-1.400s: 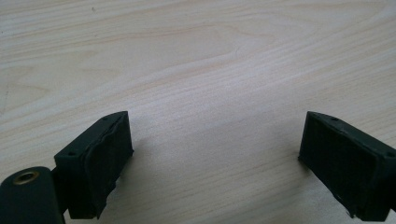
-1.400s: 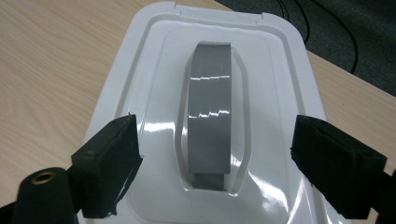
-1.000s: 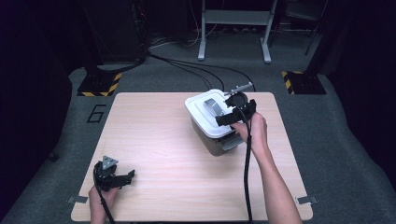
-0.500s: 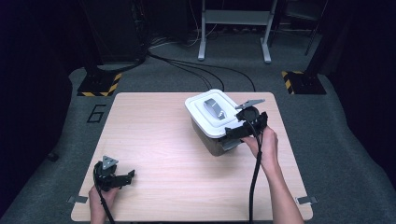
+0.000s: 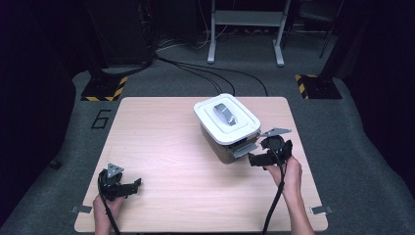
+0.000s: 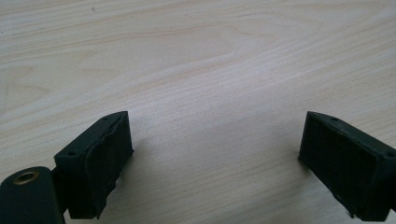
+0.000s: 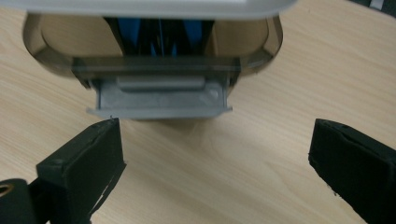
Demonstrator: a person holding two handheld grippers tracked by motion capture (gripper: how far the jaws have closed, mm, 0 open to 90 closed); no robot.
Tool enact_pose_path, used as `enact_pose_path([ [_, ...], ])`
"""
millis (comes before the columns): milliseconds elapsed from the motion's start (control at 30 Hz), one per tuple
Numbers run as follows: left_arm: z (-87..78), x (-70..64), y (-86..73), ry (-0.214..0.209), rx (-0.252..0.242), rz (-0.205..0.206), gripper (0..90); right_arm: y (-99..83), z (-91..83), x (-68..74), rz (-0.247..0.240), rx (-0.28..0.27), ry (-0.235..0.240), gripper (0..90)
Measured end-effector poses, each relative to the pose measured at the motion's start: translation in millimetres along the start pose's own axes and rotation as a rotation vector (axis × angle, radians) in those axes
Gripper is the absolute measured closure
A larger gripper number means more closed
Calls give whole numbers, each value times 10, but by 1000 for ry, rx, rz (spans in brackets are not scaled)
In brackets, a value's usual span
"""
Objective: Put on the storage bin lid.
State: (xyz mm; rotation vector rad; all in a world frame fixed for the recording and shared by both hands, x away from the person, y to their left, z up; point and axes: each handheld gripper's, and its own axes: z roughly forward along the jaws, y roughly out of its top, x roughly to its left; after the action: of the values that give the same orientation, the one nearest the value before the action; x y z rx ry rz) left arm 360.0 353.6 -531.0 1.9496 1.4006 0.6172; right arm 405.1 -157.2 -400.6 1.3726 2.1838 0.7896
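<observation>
My left gripper (image 5: 128, 186) rests near the counter's (image 5: 161, 147) near left corner, fingers (image 6: 100, 154) spread wide over bare wood. My right gripper (image 5: 258, 159) sits toward the right edge, fingers (image 7: 88, 158) wide apart, holding nothing, just short of the box's (image 5: 226, 125) flipped-out grey latch (image 7: 159, 97). White lid (image 5: 215, 117) on.

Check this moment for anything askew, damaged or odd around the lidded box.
One thing stands out: the grey latch on the box side facing the right gripper is flipped outward, not clipped against the white lid. The box also sits turned relative to the table edges. No spill or damage is visible.
</observation>
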Motion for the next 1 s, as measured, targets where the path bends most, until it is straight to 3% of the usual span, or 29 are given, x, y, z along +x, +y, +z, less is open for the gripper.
enact_pose_path([
  [300,-2,0,1,0,3,1,92,-381,195,0,40,26,22,24],
  [533,-1,0,0,0,1,0,92,-669,355,38,40,43,8,18],
  [733,2,-1,-1,1,-3,-1,92,-913,456,67,81,47,7,16],
  [1000,-3,1,2,0,3,1,92,-1117,492,44,122,40,-10,16],
])
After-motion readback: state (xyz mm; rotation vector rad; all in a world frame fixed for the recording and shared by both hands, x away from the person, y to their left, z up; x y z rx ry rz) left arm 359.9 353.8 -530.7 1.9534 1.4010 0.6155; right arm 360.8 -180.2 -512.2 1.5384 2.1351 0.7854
